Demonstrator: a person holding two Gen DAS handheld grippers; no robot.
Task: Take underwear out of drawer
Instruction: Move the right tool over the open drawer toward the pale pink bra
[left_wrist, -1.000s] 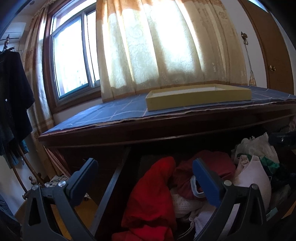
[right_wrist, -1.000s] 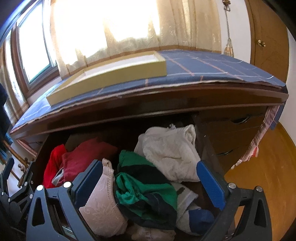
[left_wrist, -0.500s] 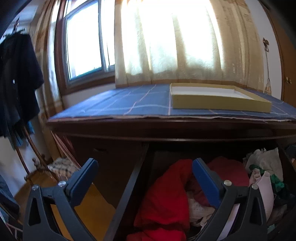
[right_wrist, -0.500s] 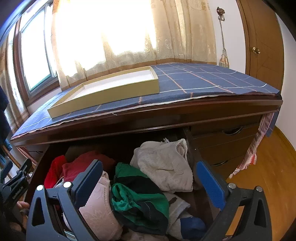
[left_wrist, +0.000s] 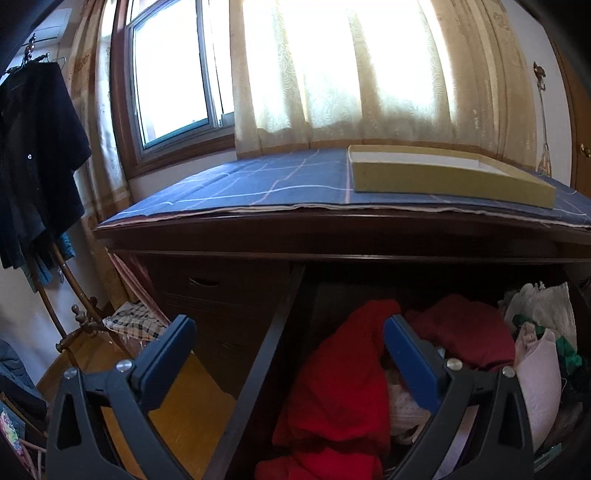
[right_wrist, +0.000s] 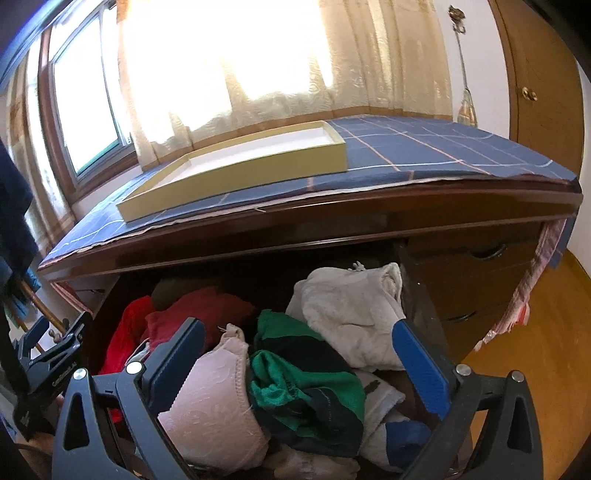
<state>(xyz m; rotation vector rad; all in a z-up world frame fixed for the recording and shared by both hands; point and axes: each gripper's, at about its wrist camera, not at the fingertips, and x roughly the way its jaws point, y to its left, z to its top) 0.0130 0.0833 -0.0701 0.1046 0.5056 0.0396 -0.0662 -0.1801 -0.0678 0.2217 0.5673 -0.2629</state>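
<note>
Both wide open and empty: right hand-held gripper (right_wrist: 295, 363) hovers over the green underwear (right_wrist: 306, 380) in the drawer (right_wrist: 417, 295), ready to pinch; left hand-held gripper (left_wrist: 288, 354) waits beside.

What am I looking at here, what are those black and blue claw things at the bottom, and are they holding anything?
Those are two hand-held grippers, one in each of a person's hands, with no robot arm behind them. Each carries a wide-angle camera looking forward along its two fingers, so one picture comes from the left gripper and the other from the right gripper. Both are open and hold nothing. Below them is an open drawer of a dark wooden dresser, full of clothing: a red garment, a pink bra, a green and dark striped piece and a white garment. On the dresser lies a blue checked cloth with a shallow yellow tray on it.
</note>
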